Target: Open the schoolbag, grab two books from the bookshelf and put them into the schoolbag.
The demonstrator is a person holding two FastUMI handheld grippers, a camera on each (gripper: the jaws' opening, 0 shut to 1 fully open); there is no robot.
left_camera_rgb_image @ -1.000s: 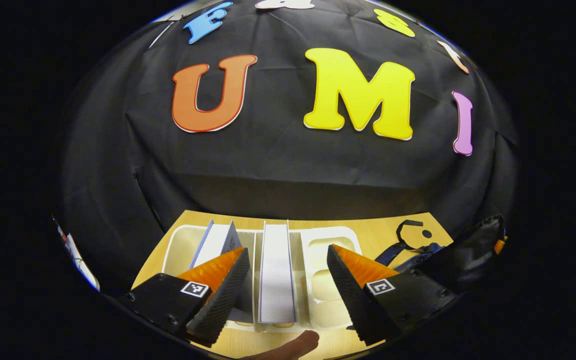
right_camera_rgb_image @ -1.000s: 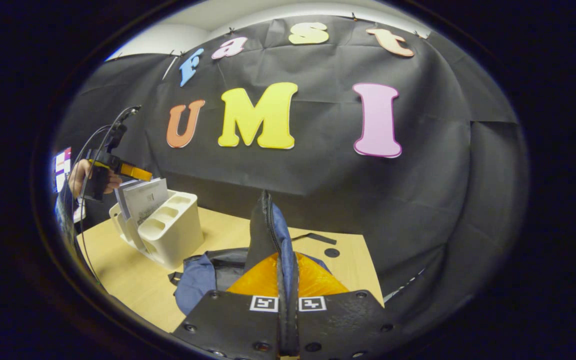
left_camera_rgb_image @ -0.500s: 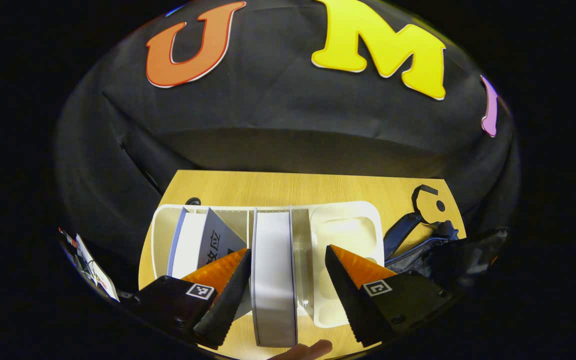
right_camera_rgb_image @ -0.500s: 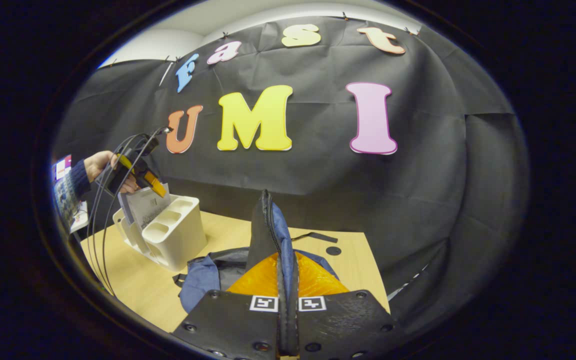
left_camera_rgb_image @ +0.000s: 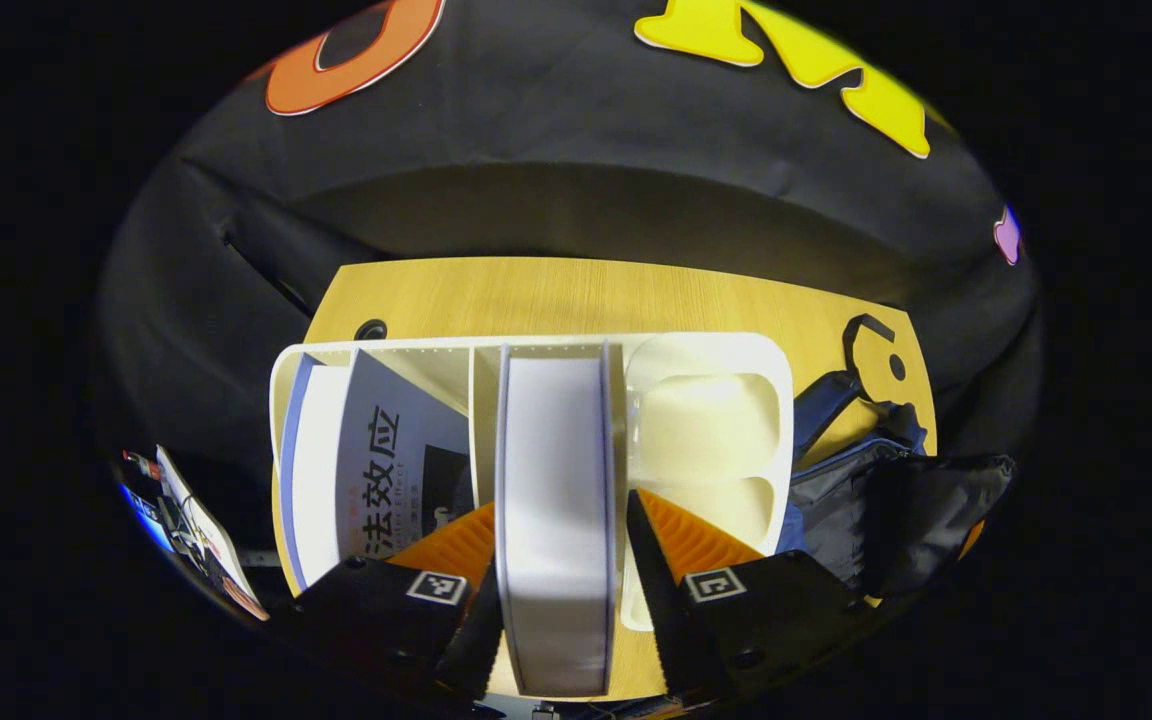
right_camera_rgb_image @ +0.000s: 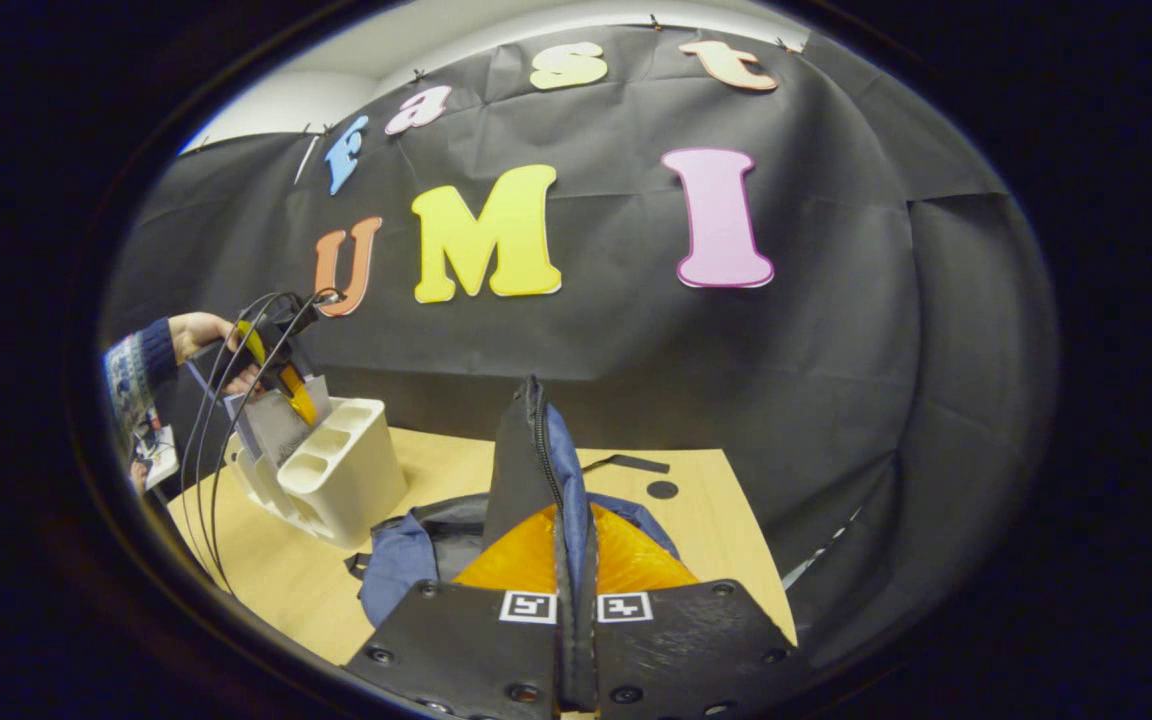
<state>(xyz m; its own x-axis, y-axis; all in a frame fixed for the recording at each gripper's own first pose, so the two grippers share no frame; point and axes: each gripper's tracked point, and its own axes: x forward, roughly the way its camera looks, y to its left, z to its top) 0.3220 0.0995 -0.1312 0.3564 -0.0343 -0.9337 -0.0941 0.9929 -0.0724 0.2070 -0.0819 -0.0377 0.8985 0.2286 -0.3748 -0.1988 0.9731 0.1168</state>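
A cream desktop bookshelf [left_camera_rgb_image: 706, 345] stands on the wooden table. A thick white book [left_camera_rgb_image: 554, 440] stands in its middle slot, and my left gripper [left_camera_rgb_image: 561, 505] reaches down over it, one finger pressed to each side. A second book with a grey cover [left_camera_rgb_image: 386, 450] leans in the left slot. The blue and black schoolbag [left_camera_rgb_image: 886, 500] lies to the right of the shelf. In the right gripper view, my right gripper [right_camera_rgb_image: 561, 520] is shut on the schoolbag's zippered flap [right_camera_rgb_image: 528, 450], holding it upright. Farther off, the left gripper [right_camera_rgb_image: 286, 385] is over the bookshelf [right_camera_rgb_image: 346, 470].
The table [right_camera_rgb_image: 696, 520] ends close to the black cloth wall behind. A bag strap [right_camera_rgb_image: 626, 463] lies on the wood behind the bag. A hand and sleeve [right_camera_rgb_image: 151, 345] hold the left gripper. Papers [left_camera_rgb_image: 191, 525] lie off the table's left side.
The left gripper has come down over the shelf and narrowed its fingers onto the middle book. The right gripper has kept its hold on the bag flap, shifting only slightly.
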